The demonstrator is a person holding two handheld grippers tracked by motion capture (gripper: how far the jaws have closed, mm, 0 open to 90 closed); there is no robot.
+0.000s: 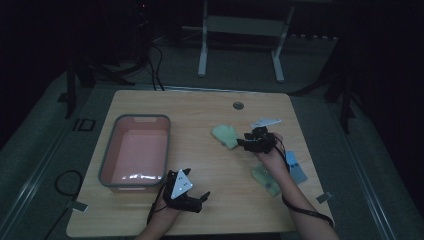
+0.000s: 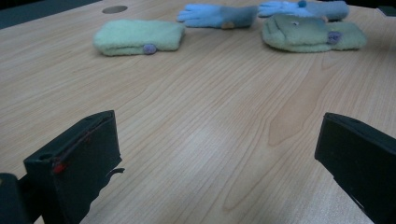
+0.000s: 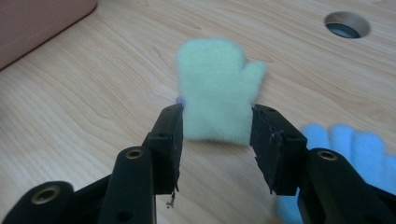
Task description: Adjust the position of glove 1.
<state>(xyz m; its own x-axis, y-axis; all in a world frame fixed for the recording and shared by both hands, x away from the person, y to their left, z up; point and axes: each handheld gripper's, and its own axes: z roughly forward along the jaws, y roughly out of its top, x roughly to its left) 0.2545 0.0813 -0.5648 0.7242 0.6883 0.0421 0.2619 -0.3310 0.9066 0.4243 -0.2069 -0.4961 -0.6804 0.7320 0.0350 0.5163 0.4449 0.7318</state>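
Nearest my high camera, my left claw (image 1: 199, 198) sits low over the front edge of the worktop (image 1: 210, 107), just right of the front corner of the pink bin (image 1: 135, 150); from its own camera both jaws stand wide apart with bare wood grain between them, so it is released and holding nothing. Farther up and to the right, my right claw (image 1: 242, 143) is at the cuff end of the pale green mitten (image 1: 225, 135), which lies flat on the worktop between the bin and my right hand (image 1: 272, 156). Through the right gripper view I see that mitten (image 3: 217, 95) with its thumb sticking out to the right, its cuff sitting between the two jaws, one jaw at each side of the fabric; the jaws look to be just at its edges, but I cannot tell whether they are pressing it or only framing it. A blue glove (image 3: 348, 149) blurs in at the lower right of that view. From the left gripper view I count the other pieces lying ahead: a second green mitten (image 2: 313, 33) to the right, the first green one (image 2: 138, 37) to the left, and two blue gloves (image 2: 217, 15) lying beyond them near the far edge. A round cable hole (image 1: 238, 105) marks the far side of the worktop.
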